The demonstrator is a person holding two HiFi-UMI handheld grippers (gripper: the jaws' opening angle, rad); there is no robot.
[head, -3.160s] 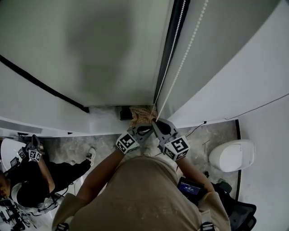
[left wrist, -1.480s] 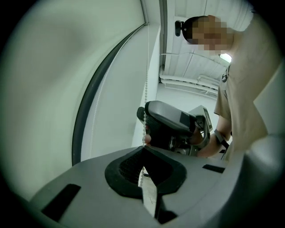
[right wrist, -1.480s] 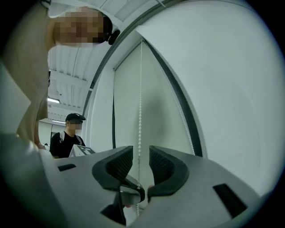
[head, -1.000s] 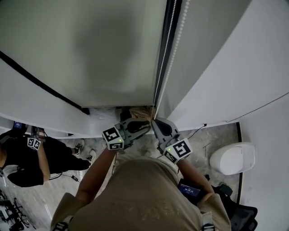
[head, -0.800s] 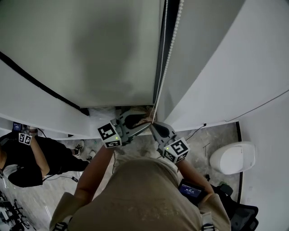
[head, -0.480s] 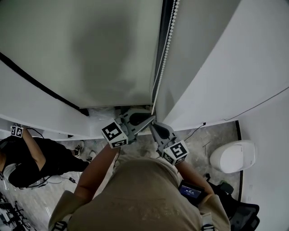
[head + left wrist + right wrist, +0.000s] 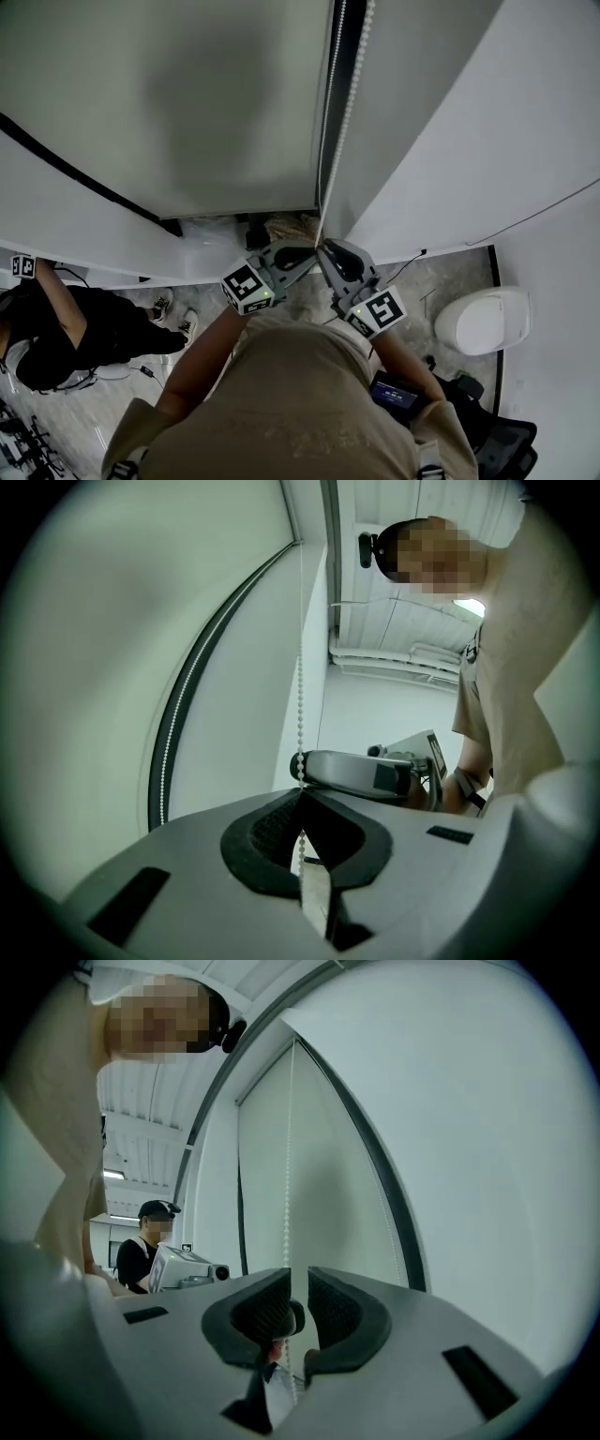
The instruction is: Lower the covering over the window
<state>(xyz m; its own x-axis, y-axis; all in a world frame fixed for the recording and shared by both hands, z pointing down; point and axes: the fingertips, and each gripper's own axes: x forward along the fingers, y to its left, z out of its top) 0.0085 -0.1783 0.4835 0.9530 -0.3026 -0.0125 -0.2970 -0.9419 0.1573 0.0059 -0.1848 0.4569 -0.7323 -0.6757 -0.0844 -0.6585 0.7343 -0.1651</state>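
Note:
A pale roller blind (image 7: 187,103) covers the window, with its white bead chain (image 7: 342,122) hanging along the dark frame on its right. My left gripper (image 7: 309,256) is shut on the bead chain; in the left gripper view the chain (image 7: 300,714) runs down into its pinched pads (image 7: 302,794). My right gripper (image 7: 324,247) sits close beside it on the same chain. Its jaws are opening: in the right gripper view a narrow gap shows between the pads (image 7: 299,1279). There the chain (image 7: 287,1166) passes by the left pad, and the pads do not press it.
A white wall panel (image 7: 469,141) stands right of the window. Below lie the sill (image 7: 94,253) and a stone-patterned floor. A person in black (image 7: 66,328) is at the lower left. A white rounded object (image 7: 483,321) and a dark chair (image 7: 497,441) sit at the lower right.
My left gripper went from open to shut on the bead chain. My right gripper, shut on the chain before, has parted its jaws slightly.

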